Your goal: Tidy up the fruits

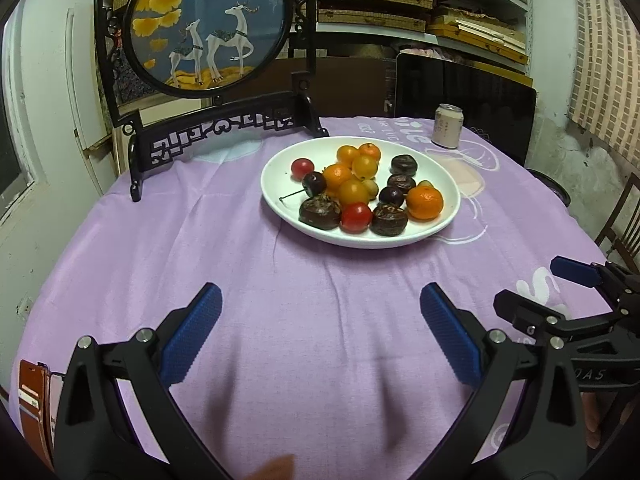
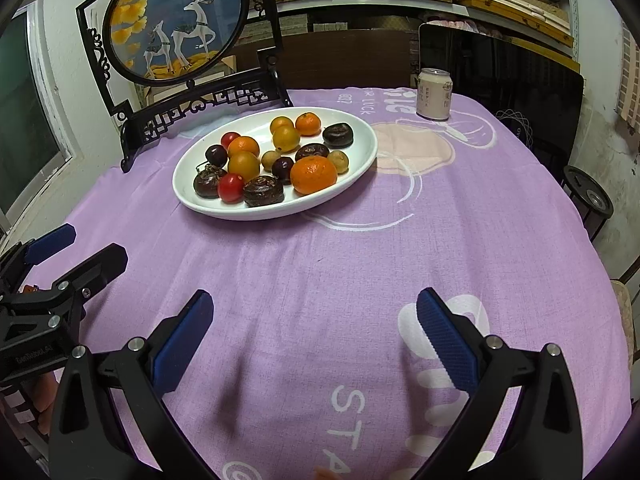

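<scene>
A white oval plate [image 1: 444, 176] [image 2: 360, 136] stands on the purple tablecloth and holds several mixed fruits: oranges such as a large one [image 1: 425, 202] [image 2: 313, 174], red tomatoes [image 1: 356, 217] [image 2: 231, 187], dark round fruits [image 1: 320, 211] [image 2: 263, 191] and small yellow ones. My left gripper [image 1: 320, 332] is open and empty, low over the cloth, short of the plate. My right gripper [image 2: 314, 332] is open and empty, also short of the plate. Each gripper shows at the edge of the other's view: the right one [image 1: 538, 292], the left one [image 2: 80, 248].
A drink can [image 1: 448, 125] [image 2: 434, 94] stands behind the plate at the right. A black-framed round deer screen [image 1: 208, 24] [image 2: 176, 20] stands at the back left. A dark chair back [image 1: 464, 92] is behind the table. A brown wallet [image 1: 34, 404] lies at the near left.
</scene>
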Motion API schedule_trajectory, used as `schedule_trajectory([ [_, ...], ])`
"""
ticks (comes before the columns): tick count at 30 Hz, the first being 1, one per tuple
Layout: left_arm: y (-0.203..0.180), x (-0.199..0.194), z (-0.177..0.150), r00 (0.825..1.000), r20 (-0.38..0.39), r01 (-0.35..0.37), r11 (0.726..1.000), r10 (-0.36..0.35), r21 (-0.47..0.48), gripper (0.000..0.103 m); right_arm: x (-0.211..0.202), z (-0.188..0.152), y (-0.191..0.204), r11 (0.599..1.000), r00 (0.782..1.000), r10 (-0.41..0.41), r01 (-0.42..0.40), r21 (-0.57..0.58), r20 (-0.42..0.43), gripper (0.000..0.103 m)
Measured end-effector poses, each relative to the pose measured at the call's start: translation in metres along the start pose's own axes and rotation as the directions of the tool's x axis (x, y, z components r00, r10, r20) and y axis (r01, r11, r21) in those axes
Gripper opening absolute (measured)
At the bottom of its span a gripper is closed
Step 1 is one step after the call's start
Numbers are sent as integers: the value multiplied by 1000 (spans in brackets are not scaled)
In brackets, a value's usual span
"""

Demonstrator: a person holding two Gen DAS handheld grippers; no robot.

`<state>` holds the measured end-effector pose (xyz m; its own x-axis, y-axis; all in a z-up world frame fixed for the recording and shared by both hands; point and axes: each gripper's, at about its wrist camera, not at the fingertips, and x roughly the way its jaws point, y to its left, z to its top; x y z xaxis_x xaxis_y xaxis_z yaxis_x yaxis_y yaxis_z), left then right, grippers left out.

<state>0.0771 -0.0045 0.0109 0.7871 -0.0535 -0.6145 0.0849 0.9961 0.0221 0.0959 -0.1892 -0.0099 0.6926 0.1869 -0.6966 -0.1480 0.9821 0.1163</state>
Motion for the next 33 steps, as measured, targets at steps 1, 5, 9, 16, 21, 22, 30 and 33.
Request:
schedule_trajectory([
  [1,0,0,0,1000,-1,-1,1000,1,2,101,0,0,-1,1000,1000,0,0,0,-1,102],
  [5,0,0,0,1000,-4,3,1000,-3,-1,101,1,0,-1,1000,1000,0,0,-1,-1,102],
  [9,0,2,-1,1000,-11,6,1000,-6,-2,101,0,0,0,1000,1000,2,-2,-4,-2,102],
  [16,0,2,-1,1000,-15,7,1000,-8,-2,101,0,0,0,1000,1000,2,-2,-3,-2,102],
  [21,0,3,-1,1000,-20,8,1000,-8,-4,101,0,0,0,1000,1000,2,-2,-3,-2,102],
  [22,0,3,-1,1000,-19,8,1000,-8,-4,101,0,0,0,1000,1000,2,-2,-2,-2,102],
  [30,1,4,-1,1000,-22,8,1000,-8,-4,101,0,0,0,1000,1000,1,-1,-2,-2,102],
  [33,1,4,-1,1000,-23,8,1000,-8,-5,101,0,0,-1,1000,1000,2,-2,-2,-2,102],
])
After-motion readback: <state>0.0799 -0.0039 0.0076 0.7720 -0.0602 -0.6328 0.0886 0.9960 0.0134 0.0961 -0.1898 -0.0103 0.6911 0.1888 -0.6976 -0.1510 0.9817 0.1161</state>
